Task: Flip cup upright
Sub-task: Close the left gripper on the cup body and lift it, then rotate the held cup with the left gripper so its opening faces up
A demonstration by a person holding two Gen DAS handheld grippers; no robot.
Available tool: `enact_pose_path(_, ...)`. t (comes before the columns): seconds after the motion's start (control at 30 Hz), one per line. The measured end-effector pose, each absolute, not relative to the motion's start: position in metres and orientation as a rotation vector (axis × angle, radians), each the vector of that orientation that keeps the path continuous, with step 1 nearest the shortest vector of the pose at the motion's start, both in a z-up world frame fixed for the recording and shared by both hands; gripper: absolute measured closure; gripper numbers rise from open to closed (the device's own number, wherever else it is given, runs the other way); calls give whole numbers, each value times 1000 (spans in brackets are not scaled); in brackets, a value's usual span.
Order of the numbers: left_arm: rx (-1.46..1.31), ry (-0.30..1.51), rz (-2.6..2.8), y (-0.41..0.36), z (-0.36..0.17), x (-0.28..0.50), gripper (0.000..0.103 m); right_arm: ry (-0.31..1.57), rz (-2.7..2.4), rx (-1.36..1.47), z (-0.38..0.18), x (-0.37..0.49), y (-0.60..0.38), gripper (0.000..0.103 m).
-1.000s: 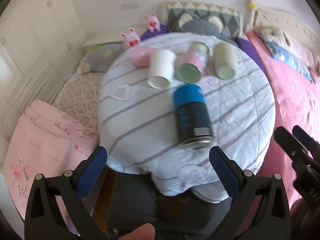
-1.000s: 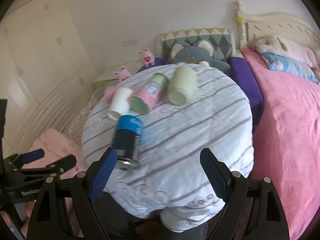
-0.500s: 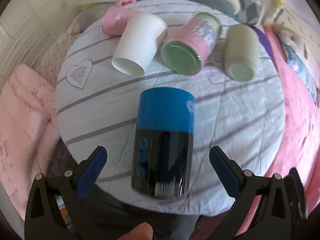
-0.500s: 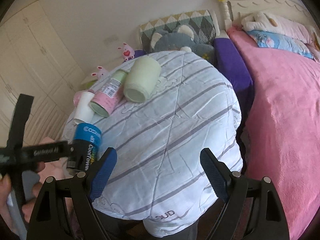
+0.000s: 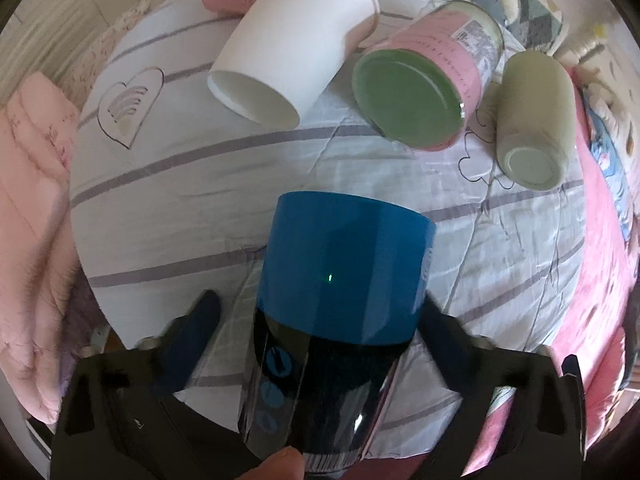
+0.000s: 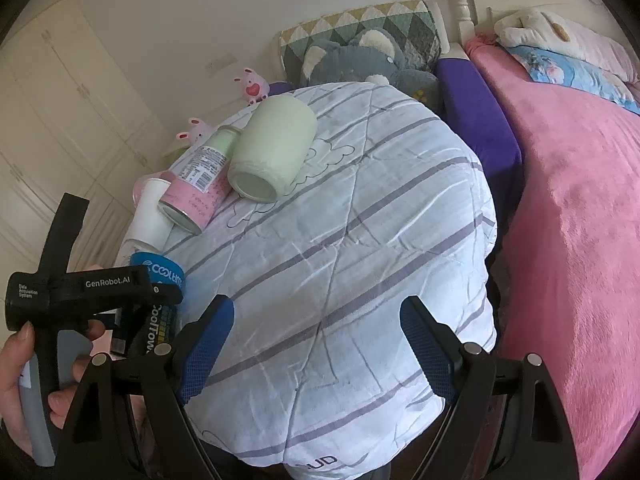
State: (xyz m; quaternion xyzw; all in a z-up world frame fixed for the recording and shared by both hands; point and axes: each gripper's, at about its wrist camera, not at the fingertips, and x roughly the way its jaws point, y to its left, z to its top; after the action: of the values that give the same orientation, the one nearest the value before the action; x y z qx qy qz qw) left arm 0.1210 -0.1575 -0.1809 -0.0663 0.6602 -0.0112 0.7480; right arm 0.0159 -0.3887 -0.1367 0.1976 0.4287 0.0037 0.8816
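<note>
Blue-and-black cup [image 5: 340, 320] lies on its side at the bench's [image 6: 360, 240] 6 o'clock edge, so I have my left tool [image 5: 316, 332] straddling it, jaws flanking but not yet clamped, for a tip-up. My right tool [image 6: 316, 344] hangs wide open, empty, at 3 o'clock, clear of the white paper cup [image 5: 288, 40].

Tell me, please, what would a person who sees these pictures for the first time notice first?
The eye falls first on the blue and black cup, lying on its side between the fingers of the left gripper at the near edge of the striped quilt. Behind it, three more containers lie on their sides in a row: a white paper cup, a pink can and a pale green cup. The right gripper is open and holds nothing.
</note>
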Motion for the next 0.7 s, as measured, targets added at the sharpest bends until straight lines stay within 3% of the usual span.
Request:
enact_pose_path(0.1,-151,1445,-66,-156,-187,121,34,899,6,411,-138,18,-387,16)
enact_pose_path(0.27,-119,1333,-153,-156,-173,107,34,899,-1,408,-136,16,-382,16)
enact_pose_path(0.37,-57,1168,-170,-154,-156,91,34,895,-5,403,-134,12,-377,16)
enact_pose_path(0.53,43,740,-171,-134,-139,52,34,894,-16,390,-131,1,-363,16)
enact_pose_path(0.7,98,469,-164,-119,-133,53,34,935,-25,354,-136,-11,-347,16)
